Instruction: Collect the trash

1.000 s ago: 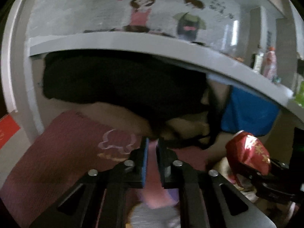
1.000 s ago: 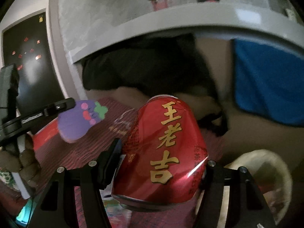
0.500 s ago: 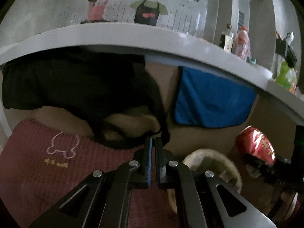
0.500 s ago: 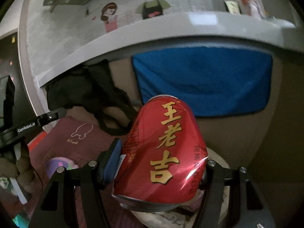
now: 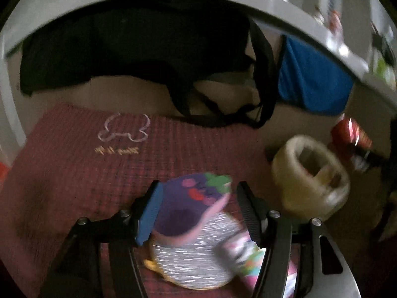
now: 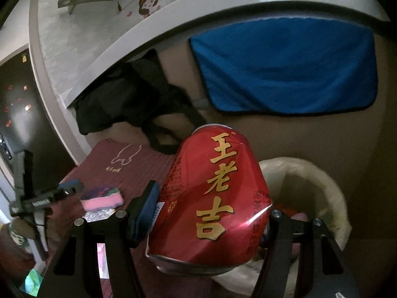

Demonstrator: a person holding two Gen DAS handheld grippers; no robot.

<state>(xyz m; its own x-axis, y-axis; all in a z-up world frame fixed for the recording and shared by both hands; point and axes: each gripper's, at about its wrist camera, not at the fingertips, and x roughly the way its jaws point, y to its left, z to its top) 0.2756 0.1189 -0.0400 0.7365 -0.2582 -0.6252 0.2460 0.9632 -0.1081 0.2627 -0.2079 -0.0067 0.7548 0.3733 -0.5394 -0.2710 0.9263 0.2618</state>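
Note:
My right gripper [image 6: 211, 213] is shut on a dented red drink can [image 6: 213, 198] with gold characters, held just left of and above a cream trash bin [image 6: 320, 183]. The bin [image 5: 310, 171] and the can [image 5: 349, 134] also show at the right of the left wrist view. My left gripper [image 5: 196, 211] is open around a purple and pink sponge-like piece [image 5: 188, 208] that lies on silver and colourful wrappers [image 5: 198, 255] on the red mat [image 5: 86, 168]. In the right wrist view the left gripper [image 6: 67, 188] sits by that pink piece [image 6: 101, 198].
A black bag [image 5: 139, 49] and a blue cloth [image 6: 285, 67] hang below a white counter edge [image 6: 173, 17]. The brown cabinet front [image 6: 322, 134] stands behind the bin. More colourful wrappers [image 6: 32, 280] lie at the lower left.
My left gripper has gone from shut to open and dropped down over the purple piece and wrappers on the mat. My right gripper keeps the can and has shifted toward the bin.

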